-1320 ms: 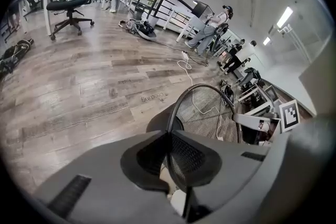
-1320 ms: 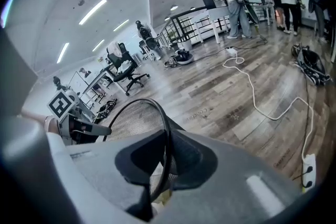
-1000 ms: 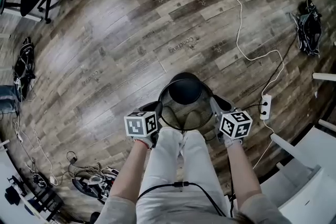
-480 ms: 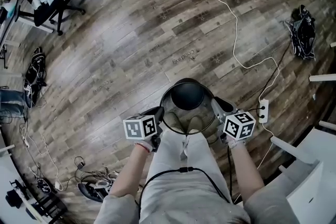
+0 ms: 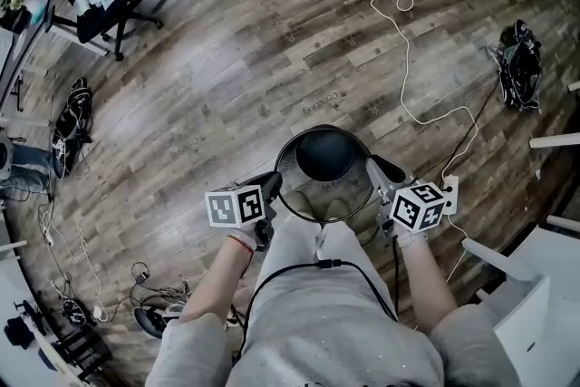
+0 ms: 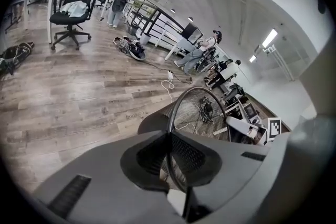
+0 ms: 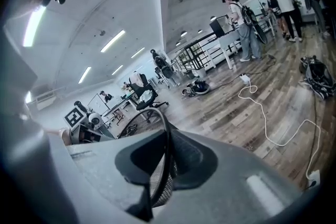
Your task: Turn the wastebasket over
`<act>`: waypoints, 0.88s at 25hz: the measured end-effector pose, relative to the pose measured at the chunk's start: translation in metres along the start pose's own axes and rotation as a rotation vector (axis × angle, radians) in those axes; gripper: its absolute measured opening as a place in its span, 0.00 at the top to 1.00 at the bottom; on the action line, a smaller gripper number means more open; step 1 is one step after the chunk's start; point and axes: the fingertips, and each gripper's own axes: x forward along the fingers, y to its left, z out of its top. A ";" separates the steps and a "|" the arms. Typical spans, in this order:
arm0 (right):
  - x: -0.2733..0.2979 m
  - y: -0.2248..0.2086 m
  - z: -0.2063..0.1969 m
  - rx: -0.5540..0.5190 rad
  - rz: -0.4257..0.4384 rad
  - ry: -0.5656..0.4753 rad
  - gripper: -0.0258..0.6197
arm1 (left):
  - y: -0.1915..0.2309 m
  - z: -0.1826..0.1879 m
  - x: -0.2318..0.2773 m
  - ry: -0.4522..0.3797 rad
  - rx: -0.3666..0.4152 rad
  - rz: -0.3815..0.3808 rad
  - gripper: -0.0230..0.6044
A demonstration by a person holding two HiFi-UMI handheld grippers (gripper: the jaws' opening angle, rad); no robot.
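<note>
Mesh wastebasket (image 5: 324, 154), rim in hand-held grippers (image 5: 272, 184) (image 5: 379, 169)

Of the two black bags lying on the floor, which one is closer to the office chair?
The black bag at the left of the head view, just below the office chair. The other bag lies far right, beyond the white cable.

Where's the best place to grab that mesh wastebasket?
Its thin wire rim, pinched from opposite sides. The wastebasket is round and wide, so only that rim fits between jaws. The left hand-held gripper and right hand-held gripper grip it that way.
</note>
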 end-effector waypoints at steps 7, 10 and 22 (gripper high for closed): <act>-0.028 0.026 0.025 -0.001 0.022 -0.034 0.91 | -0.029 0.008 -0.035 -0.002 -0.009 -0.031 0.93; -0.036 0.034 0.030 0.016 0.036 -0.052 0.91 | -0.036 0.010 -0.046 -0.006 -0.012 -0.047 0.93; -0.044 0.047 0.040 0.033 0.067 -0.097 0.91 | -0.045 0.011 -0.065 -0.033 -0.018 -0.041 0.93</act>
